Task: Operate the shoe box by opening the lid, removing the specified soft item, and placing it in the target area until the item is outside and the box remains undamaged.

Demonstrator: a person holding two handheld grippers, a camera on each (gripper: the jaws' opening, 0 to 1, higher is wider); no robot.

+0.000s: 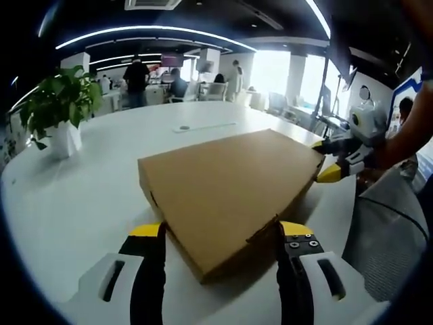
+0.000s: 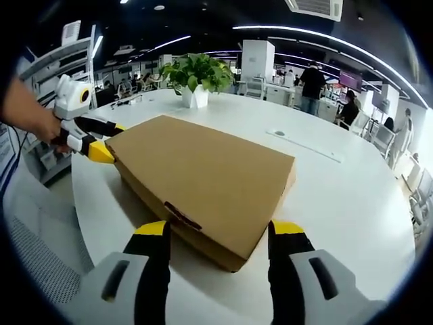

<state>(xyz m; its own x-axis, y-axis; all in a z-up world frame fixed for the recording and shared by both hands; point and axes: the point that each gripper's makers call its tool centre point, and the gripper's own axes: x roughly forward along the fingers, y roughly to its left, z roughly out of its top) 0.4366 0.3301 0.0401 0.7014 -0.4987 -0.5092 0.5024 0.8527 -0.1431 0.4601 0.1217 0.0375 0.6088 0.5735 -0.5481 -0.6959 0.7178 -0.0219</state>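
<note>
A closed brown cardboard shoe box (image 1: pixel 230 186) lies flat on the white round table (image 1: pixel 81 196). My left gripper (image 1: pixel 221 233) is open, its yellow-tipped jaws standing either side of the box's near corner. The right gripper (image 1: pixel 325 160) comes in from the right, held by a hand, its yellow tips at the box's far right corner. In the right gripper view the same box (image 2: pixel 203 179) has its lid down, and my right gripper (image 2: pixel 220 230) is open astride its near end. The left gripper (image 2: pixel 108 140) sits at the box's left corner. The soft item is hidden inside.
A potted green plant (image 1: pixel 61 112) in a white pot stands at the table's far left, also seen as the plant (image 2: pixel 196 78). A flat white strip (image 2: pixel 304 145) lies beyond the box. A grey mesh chair (image 1: pixel 385 237) is beside the table. People stand among desks behind.
</note>
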